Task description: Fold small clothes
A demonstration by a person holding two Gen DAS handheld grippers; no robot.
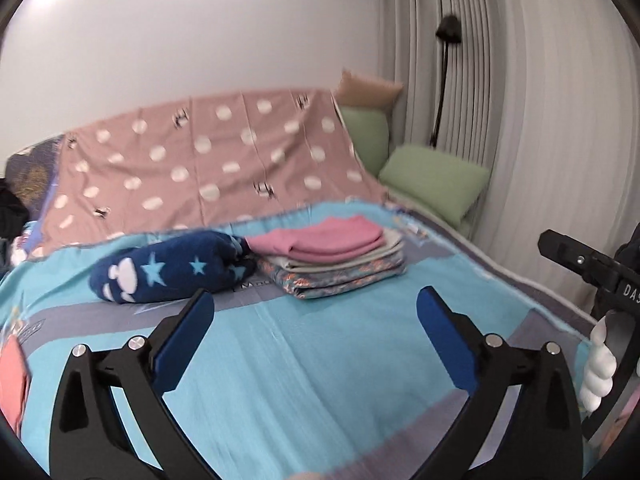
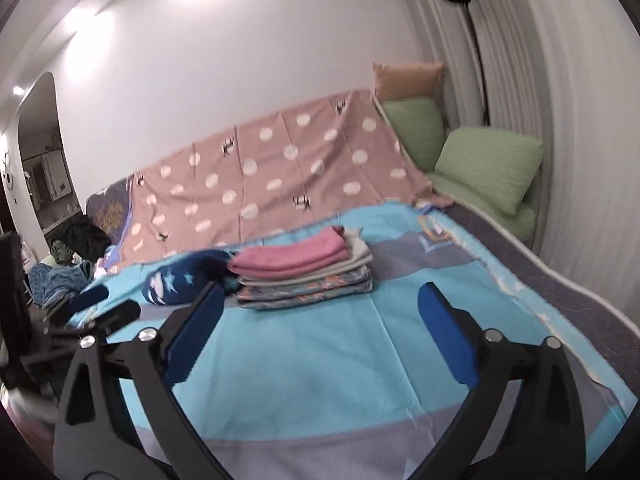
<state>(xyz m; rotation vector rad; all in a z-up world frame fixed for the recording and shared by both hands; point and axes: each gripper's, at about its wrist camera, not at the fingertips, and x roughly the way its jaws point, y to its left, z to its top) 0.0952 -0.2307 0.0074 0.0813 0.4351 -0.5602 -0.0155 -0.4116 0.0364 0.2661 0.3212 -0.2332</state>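
Observation:
A stack of folded small clothes (image 1: 332, 256) lies on the blue bed sheet (image 1: 320, 360), with a pink piece (image 1: 320, 238) on top; it also shows in the right wrist view (image 2: 304, 276). A dark blue star-patterned garment (image 1: 168, 268) lies bunched to the left of the stack, and shows in the right wrist view (image 2: 180, 280) too. My left gripper (image 1: 316, 308) is open and empty, above the sheet, short of the stack. My right gripper (image 2: 320, 304) is open and empty, also short of the stack. The right gripper's body (image 1: 592, 276) shows at the left view's right edge.
A pink dotted cloth (image 1: 208, 168) drapes the back of the bed against the wall. Green pillows (image 1: 432, 184) and a tan pillow (image 1: 368, 90) sit at the far right by the curtain (image 1: 540, 100). A coral cloth (image 1: 12, 380) lies at the left edge. Dark clothes pile (image 2: 80, 240) at far left.

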